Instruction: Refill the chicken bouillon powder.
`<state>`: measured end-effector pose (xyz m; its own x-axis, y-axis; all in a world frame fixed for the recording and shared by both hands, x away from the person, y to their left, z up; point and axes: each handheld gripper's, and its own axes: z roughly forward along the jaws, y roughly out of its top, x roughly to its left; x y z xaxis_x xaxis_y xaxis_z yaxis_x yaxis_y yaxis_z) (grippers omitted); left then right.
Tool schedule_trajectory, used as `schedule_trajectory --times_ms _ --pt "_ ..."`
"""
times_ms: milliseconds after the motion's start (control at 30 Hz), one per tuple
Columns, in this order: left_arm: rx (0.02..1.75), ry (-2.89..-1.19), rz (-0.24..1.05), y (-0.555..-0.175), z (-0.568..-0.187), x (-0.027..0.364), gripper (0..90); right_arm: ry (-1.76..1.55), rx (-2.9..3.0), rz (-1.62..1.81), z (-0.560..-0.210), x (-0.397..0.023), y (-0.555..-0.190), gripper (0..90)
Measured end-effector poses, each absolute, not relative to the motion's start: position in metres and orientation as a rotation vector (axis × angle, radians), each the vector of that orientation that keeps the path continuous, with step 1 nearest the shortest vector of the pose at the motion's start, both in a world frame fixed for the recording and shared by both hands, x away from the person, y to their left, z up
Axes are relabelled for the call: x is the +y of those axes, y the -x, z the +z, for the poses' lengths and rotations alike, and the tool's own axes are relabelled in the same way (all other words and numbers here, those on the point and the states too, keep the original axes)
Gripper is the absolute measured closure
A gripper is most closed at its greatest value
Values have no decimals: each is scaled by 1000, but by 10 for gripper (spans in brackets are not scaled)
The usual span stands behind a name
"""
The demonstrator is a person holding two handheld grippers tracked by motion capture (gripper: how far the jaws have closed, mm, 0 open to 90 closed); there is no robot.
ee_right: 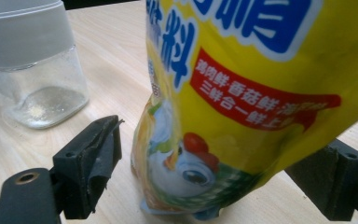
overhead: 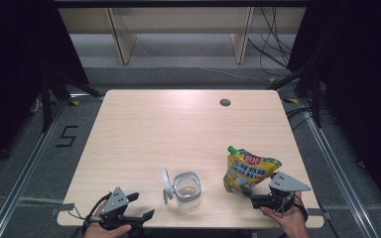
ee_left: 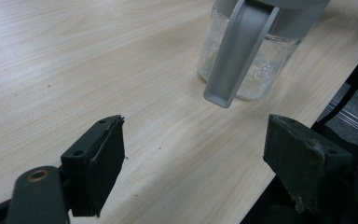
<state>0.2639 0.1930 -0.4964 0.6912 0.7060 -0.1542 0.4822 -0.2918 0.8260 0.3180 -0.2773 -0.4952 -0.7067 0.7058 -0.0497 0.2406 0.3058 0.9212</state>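
A yellow printed pouch with a green cap stands tilted on the table's near right. My right gripper is open, its jaws on either side of the pouch's lower end, with a gap showing at the left jaw; the right gripper holds nothing. A clear glass jar with a grey collar and a flipped-open lid sits near the front middle. My left gripper stays open at the front left edge, pointing at the jar, whose lid flap hangs toward it. The left gripper is empty.
The wooden table has a round cable hole at the back right. Its front edge runs just under both hands. Pale shelving stands behind the table, and cables lie on the floor at the back right.
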Motion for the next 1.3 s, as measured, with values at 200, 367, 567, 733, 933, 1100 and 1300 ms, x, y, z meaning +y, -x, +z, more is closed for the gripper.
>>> schedule_trajectory --times_ms 200,367,567,733,933,1100,1300 --pt "930 -1953 294 -265 -498 193 198 -876 2116 1418 -495 -278 -319 209" --pt "930 -1960 292 -264 -497 193 198 -888 2103 1440 -496 -274 -324 233" --pt "927 -1964 292 -264 -498 193 198 -878 2065 1470 -497 -277 -326 254" --pt "902 -1974 301 -266 -499 193 199 -806 2065 1475 -498 -277 -331 287" --pt "909 -1952 278 -265 -499 192 199 -855 2103 1490 -500 -275 -328 334" --pt "902 -1971 286 -265 -498 193 201 -832 2069 1540 -503 -275 -333 344" --pt "893 -1960 269 -265 -498 192 201 -845 2073 1534 -506 -274 -335 342"
